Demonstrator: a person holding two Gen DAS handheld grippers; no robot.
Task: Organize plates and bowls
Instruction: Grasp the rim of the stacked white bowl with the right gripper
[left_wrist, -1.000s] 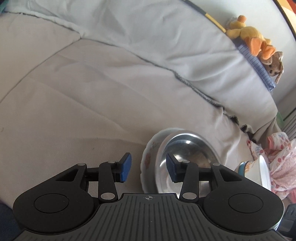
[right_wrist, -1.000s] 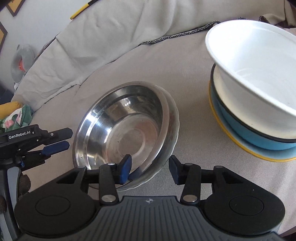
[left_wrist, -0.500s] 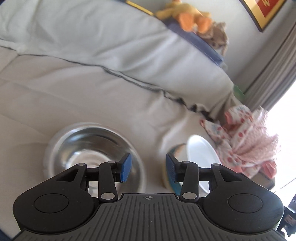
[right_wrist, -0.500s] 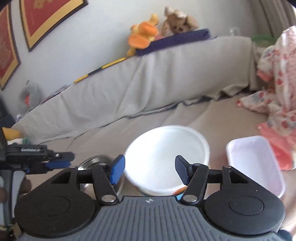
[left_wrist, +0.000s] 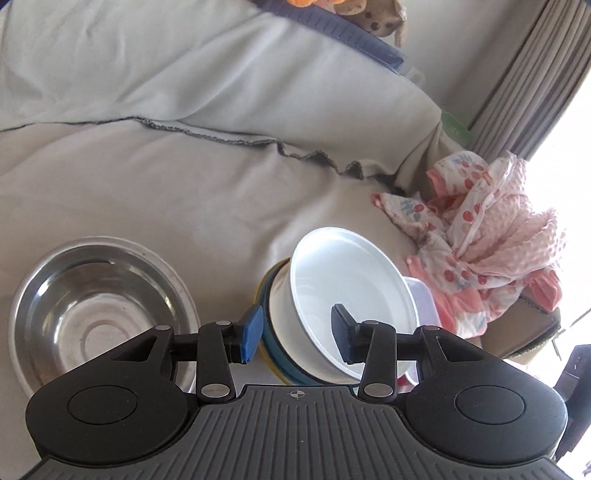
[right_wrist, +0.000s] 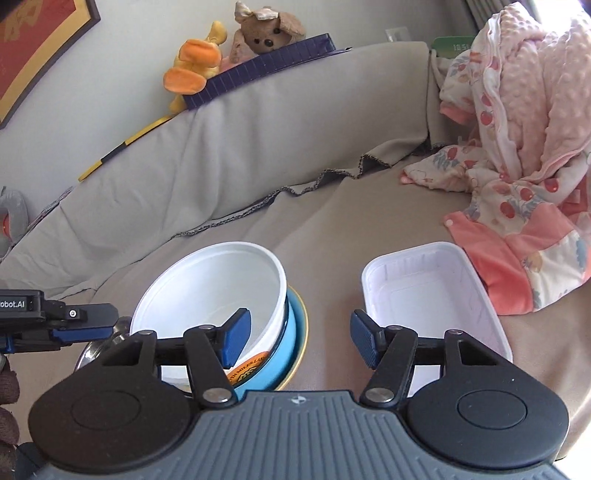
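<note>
Entry: dishware on a grey-covered sofa seat (left_wrist: 184, 192).

1. White bowl (left_wrist: 347, 280), tilted, is sitting in a blue bowl (right_wrist: 291, 332) on a yellow-rimmed plate (right_wrist: 301, 354): 1 stack, mid-seat.
2. Stainless steel bowl (left_wrist: 96, 310) is lying to the stack's left, on what looks like a white plate, its rim just showing.
3. White rectangular plastic container (right_wrist: 424, 295) is resting to the stack's right, near the pink baby clothes (right_wrist: 517, 166) at the seat's right end.

Left gripper (left_wrist: 295, 332): released, holding nothing, jaws straddling the white bowl's near rim.
Right gripper (right_wrist: 299, 339): released, empty, hovering between stack and container.

We are judging the step as consolidating the stacks. Next move: closing on the white bowl's rim, then seating it level.
</note>
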